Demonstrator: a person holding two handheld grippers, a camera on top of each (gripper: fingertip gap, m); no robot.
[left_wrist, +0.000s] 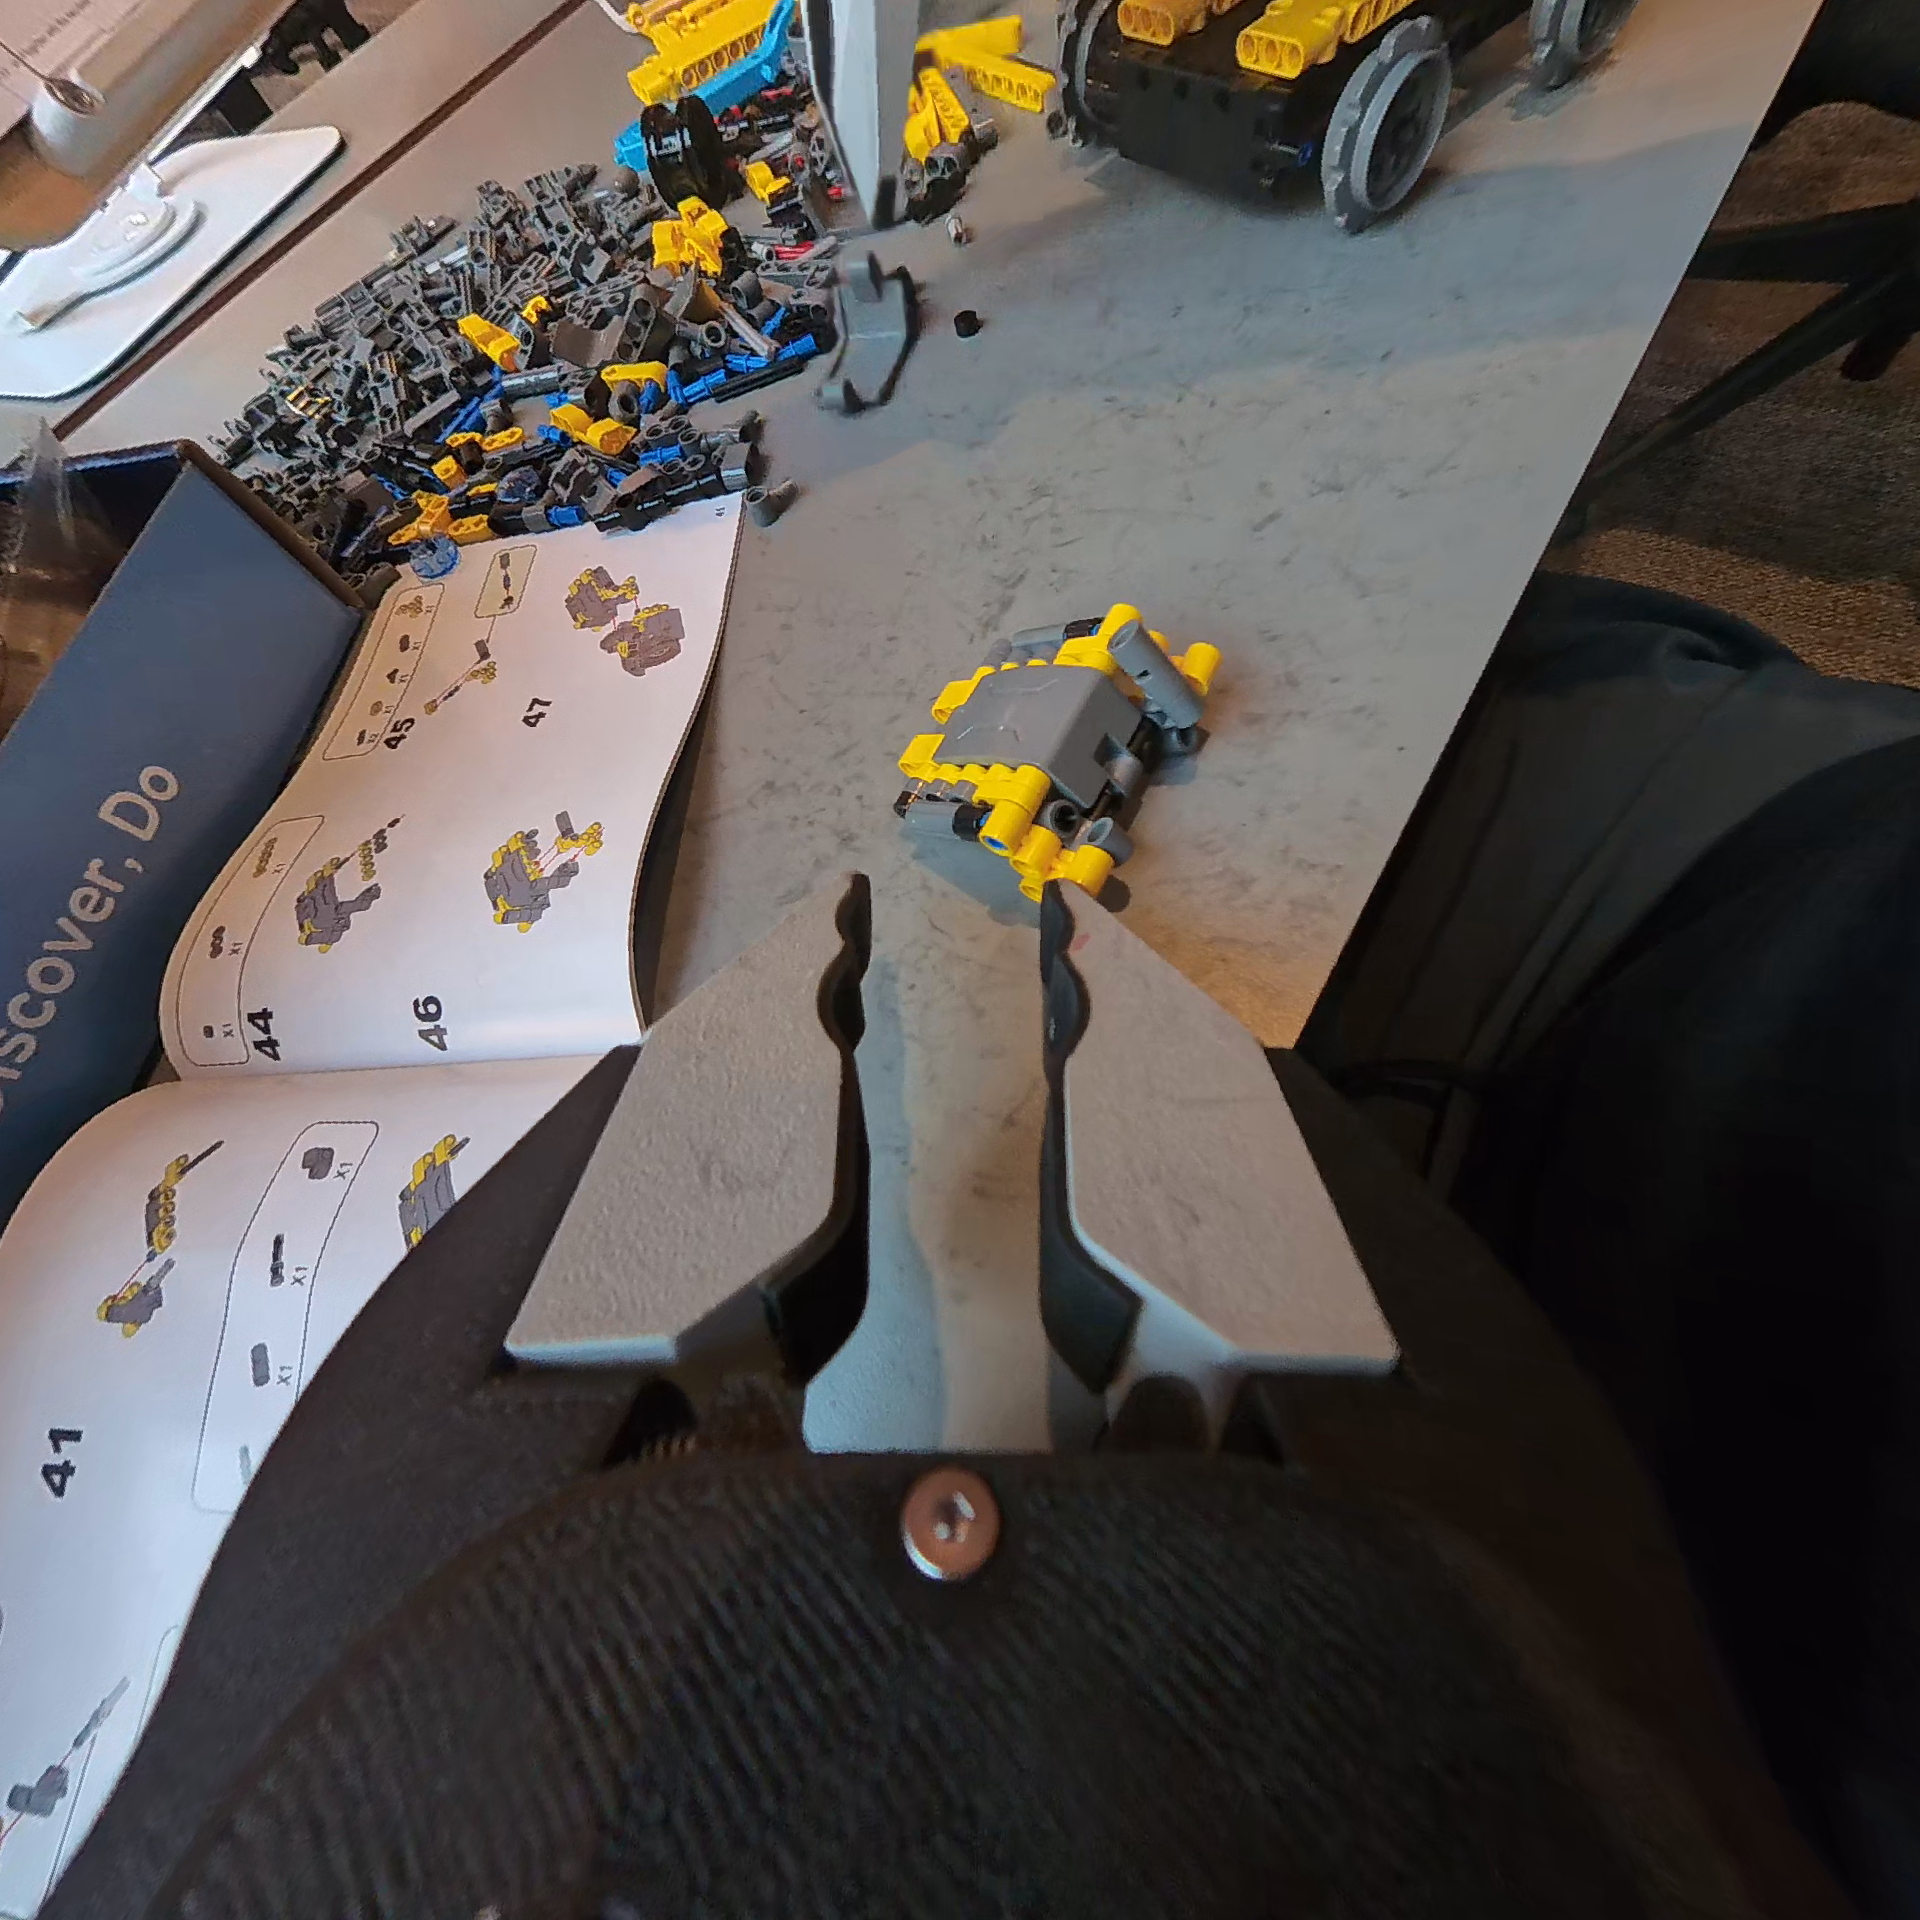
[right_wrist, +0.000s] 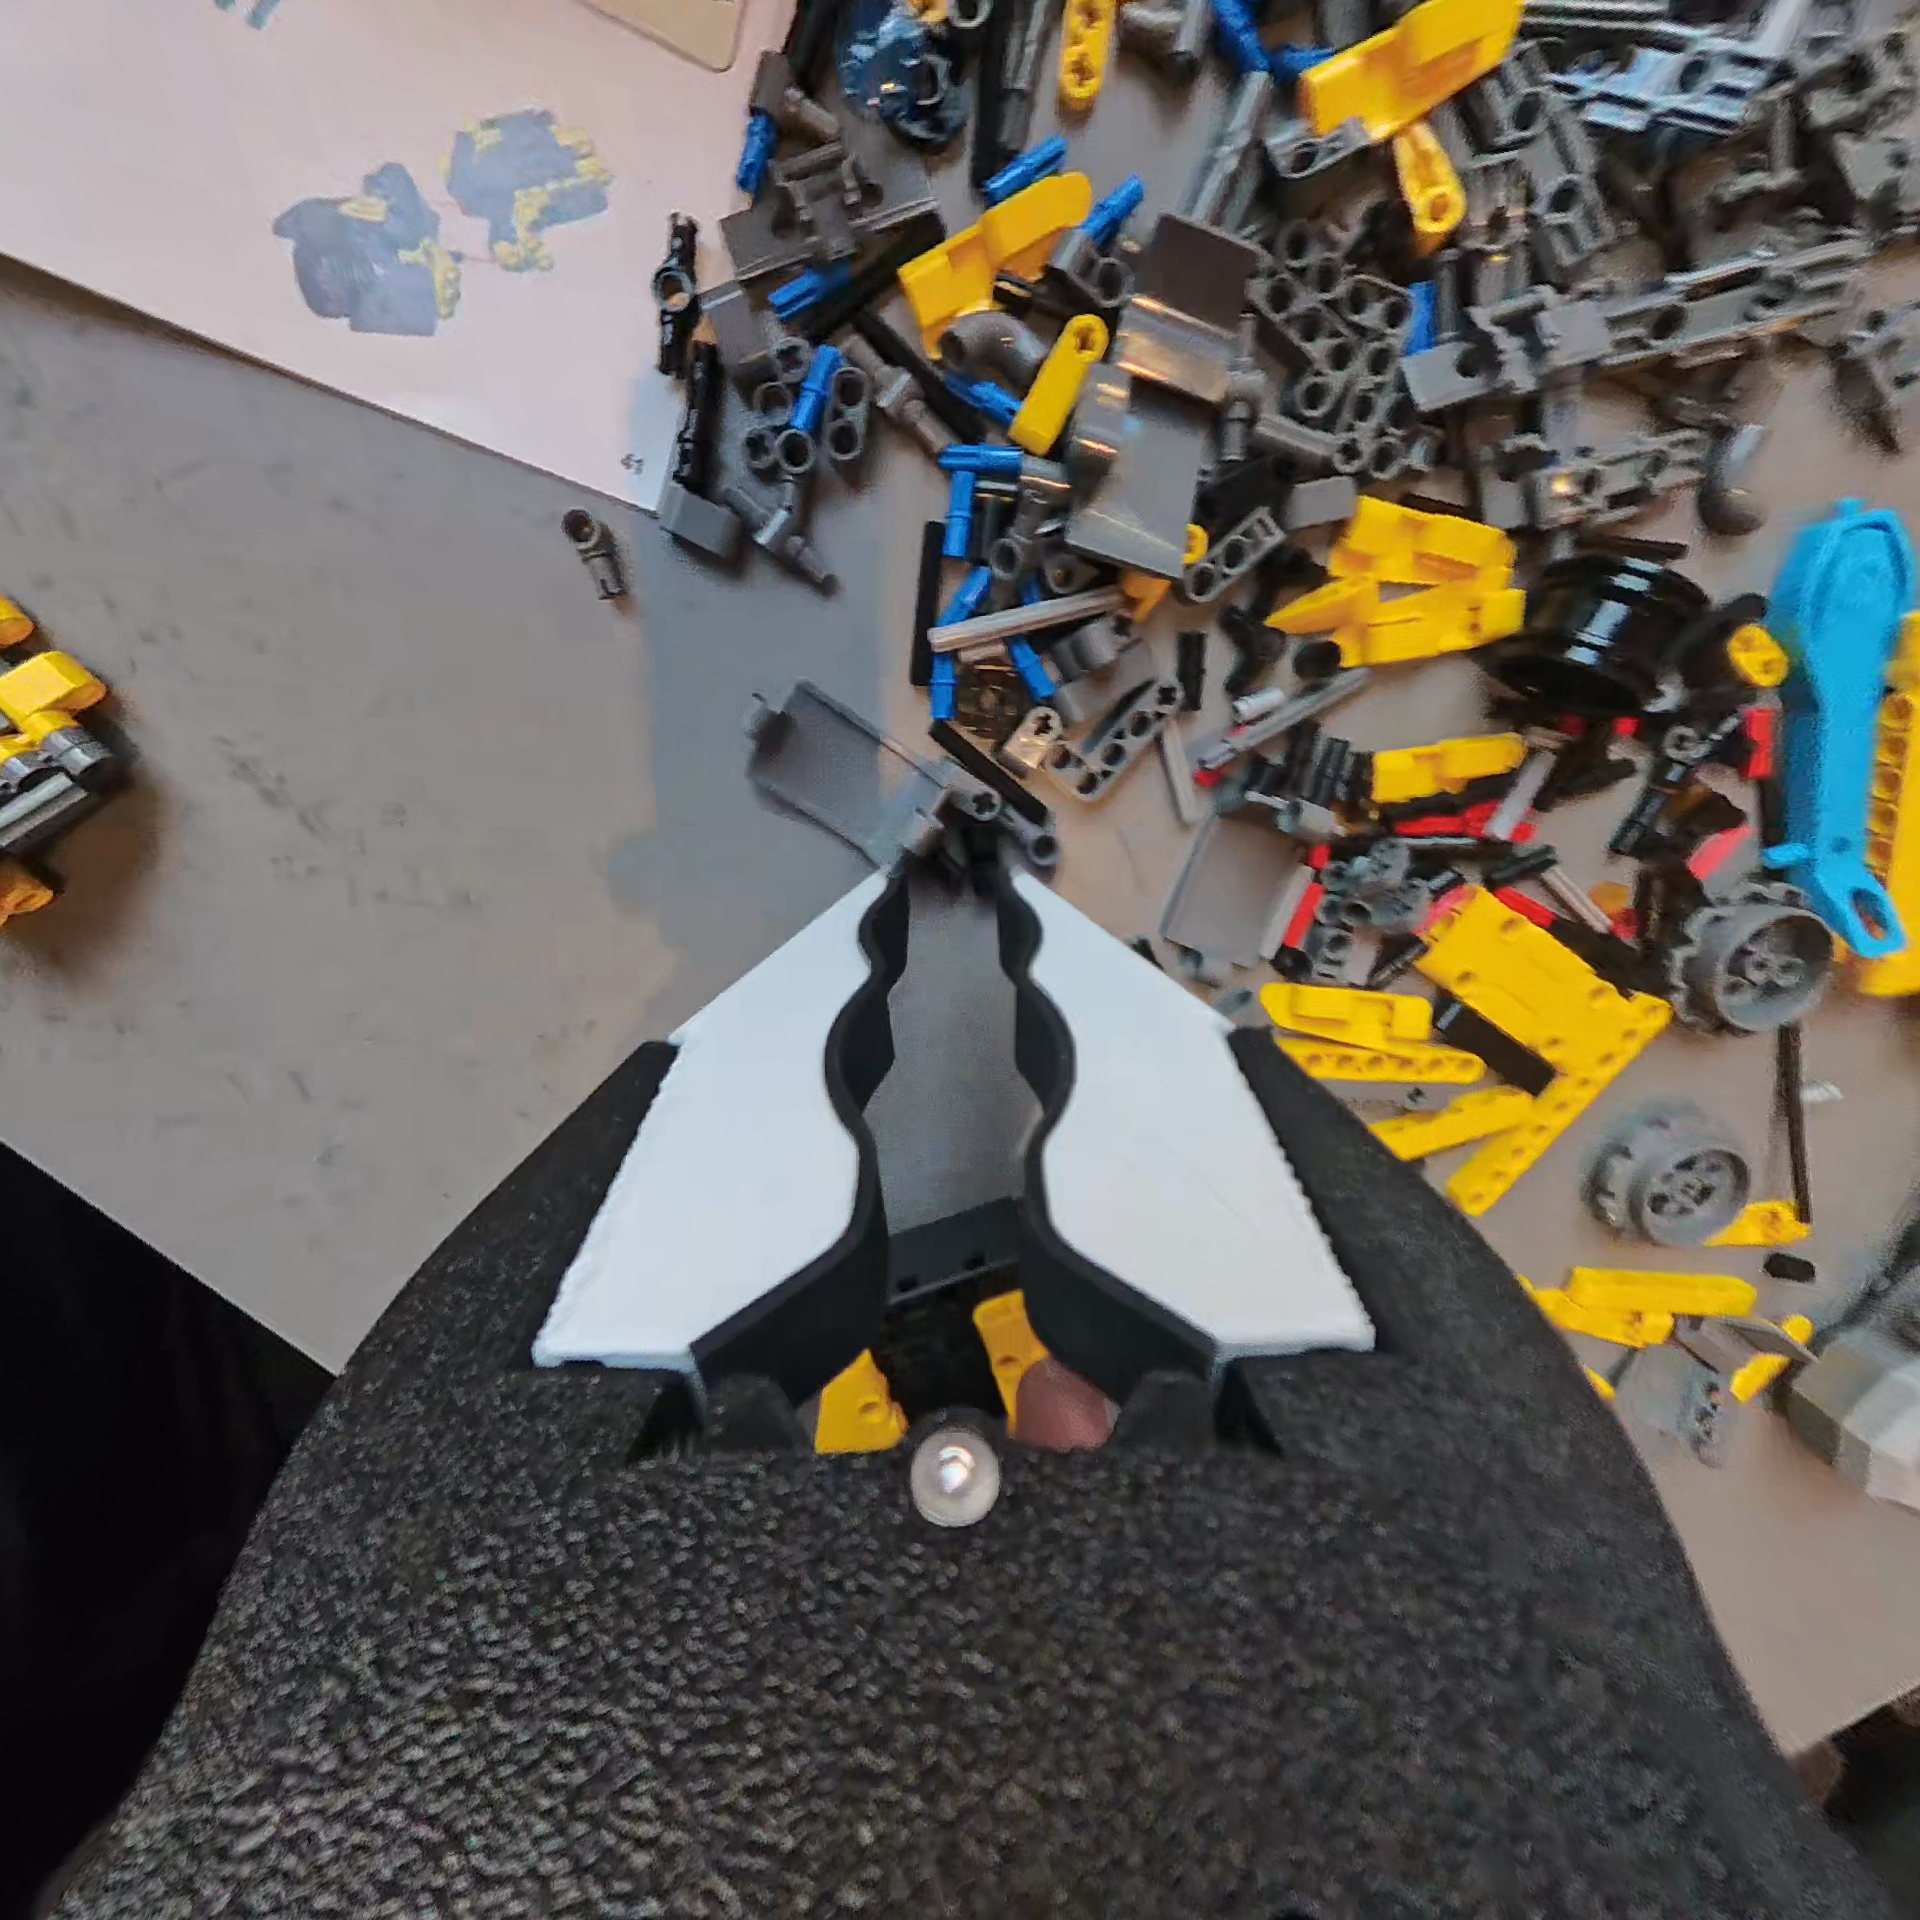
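My left gripper (left_wrist: 956, 920) is open and empty, low over the grey table (left_wrist: 1247, 416). A small yellow and grey brick subassembly (left_wrist: 1049, 748) lies on the table just beyond its right fingertip, and also shows at the left edge of the right wrist view (right_wrist: 47, 727). My right gripper (right_wrist: 954, 883) is shut on the pin end of a flat grey panel piece (right_wrist: 821, 758), held beside the pile of loose pieces (right_wrist: 1351, 416). In the left wrist view the panel (left_wrist: 871, 338) hangs blurred under the far right gripper (left_wrist: 852, 104).
An open instruction booklet (left_wrist: 468, 779) and a dark blue box (left_wrist: 156, 779) lie to the left. The loose-piece pile (left_wrist: 499, 395) spreads behind them. A partly built yellow and black wheeled vehicle (left_wrist: 1299, 94) stands at the back. The table edge runs along the right, by a person's dark clothing (left_wrist: 1662, 1039).
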